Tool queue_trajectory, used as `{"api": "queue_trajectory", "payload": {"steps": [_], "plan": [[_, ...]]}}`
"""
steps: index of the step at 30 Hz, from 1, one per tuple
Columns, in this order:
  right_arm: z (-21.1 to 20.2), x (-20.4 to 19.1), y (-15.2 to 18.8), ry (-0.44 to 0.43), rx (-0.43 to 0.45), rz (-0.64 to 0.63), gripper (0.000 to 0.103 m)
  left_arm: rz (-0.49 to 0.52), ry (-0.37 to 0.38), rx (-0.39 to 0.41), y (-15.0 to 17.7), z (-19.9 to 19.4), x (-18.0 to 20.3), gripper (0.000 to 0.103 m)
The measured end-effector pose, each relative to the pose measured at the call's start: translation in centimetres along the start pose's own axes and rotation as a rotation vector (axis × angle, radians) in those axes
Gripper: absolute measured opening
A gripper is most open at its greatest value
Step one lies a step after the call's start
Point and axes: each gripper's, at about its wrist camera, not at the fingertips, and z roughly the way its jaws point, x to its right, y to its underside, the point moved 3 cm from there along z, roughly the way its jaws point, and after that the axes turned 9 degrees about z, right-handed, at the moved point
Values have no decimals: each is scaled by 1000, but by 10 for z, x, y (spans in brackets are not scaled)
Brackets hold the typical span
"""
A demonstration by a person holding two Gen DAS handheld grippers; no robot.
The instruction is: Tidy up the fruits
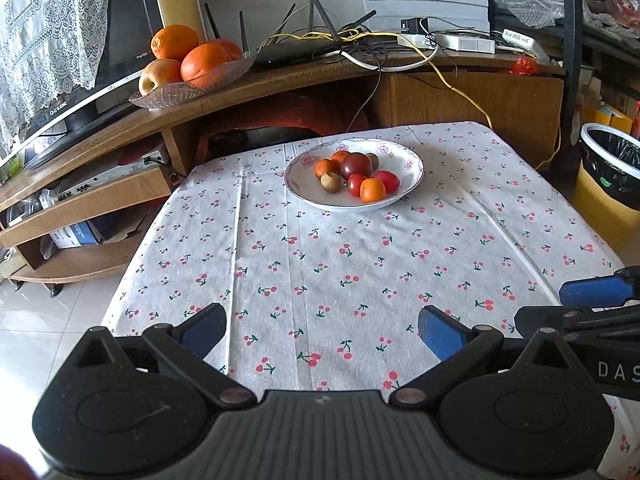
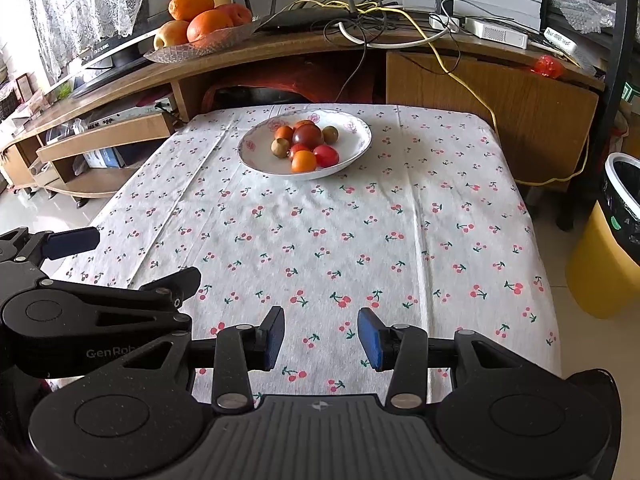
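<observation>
Left gripper point(image 1: 322, 330) wide open, empty, right gripper point(image 2: 321, 338) part open, empty, floral plate point(image 1: 412, 160) of small fruits, possibly tomatoes, frame centre, bare cherry-print tablecloth point(image 1: 360, 264) between, glass dish of oranges point(image 1: 188, 90) upper left, bin point(image 1: 612, 168) right edge.

The left tool point(image 1: 322, 330) is held wide apart and empty above the counter point(image 1: 460, 240). Small fruits point(image 1: 356, 176) are piled in a plate point(image 1: 412, 168) at the far end.
</observation>
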Motion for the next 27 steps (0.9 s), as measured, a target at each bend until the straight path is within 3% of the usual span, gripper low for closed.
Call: {"api": "queue_trajectory", "payload": {"steps": [27], "plan": [[-5,-1,15,17,-31,-2,38,4,3,-35,14,-7,6,103]]}}
